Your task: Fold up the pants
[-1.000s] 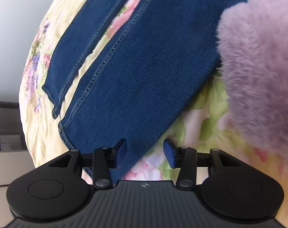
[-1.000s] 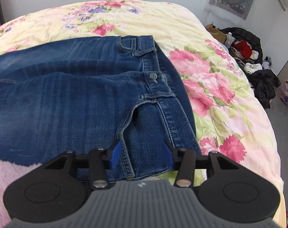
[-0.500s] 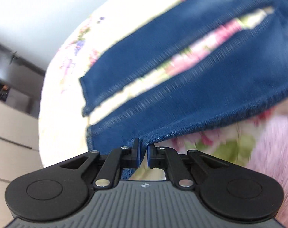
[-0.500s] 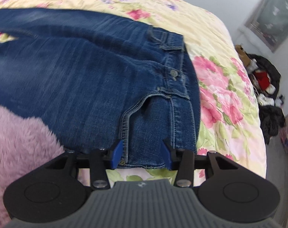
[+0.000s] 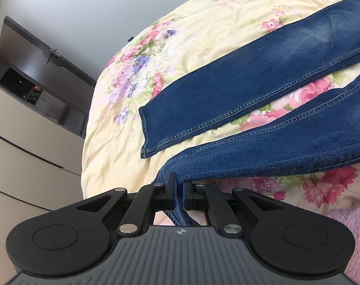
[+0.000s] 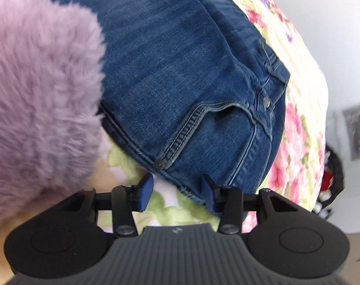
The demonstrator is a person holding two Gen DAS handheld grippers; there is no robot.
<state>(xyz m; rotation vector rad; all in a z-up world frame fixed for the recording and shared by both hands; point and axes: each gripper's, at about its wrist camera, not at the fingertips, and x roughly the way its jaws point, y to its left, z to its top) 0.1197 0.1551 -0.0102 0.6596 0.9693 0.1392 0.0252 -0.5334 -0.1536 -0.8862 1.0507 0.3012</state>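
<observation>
The work surface was a bed covered with a pale yellow floral quilt [image 5: 123, 142], set against a plain grey-white wall. In the left wrist view, light drawer fronts and a dark shelf unit [image 5: 37, 90] stood beyond the bed's edge. In the right wrist view, a dark heap of clothing [image 6: 332, 185] lay on the floor past the far side of the bed.

The blue denim pants [image 6: 191, 76] lay spread on the quilt, front side up, with the waistband button and a front pocket visible. The two legs ran apart from one another, a strip of quilt showing between them. The far leg [image 5: 251, 90] lay flat. The near leg [image 5: 286, 147] was raised at its hem end.

The left gripper [image 5: 178, 196] had its fingers pressed together on the hem of the near leg, with denim passing between the pads and hanging below them.

The right gripper [image 6: 177, 191] had its fingers standing apart, with the waistband corner of the pants reaching between them; the pads were not pressing on the cloth.

A fluffy lilac sleeve [image 6: 37, 90] overlapped the pants at the left of the right wrist view.
</observation>
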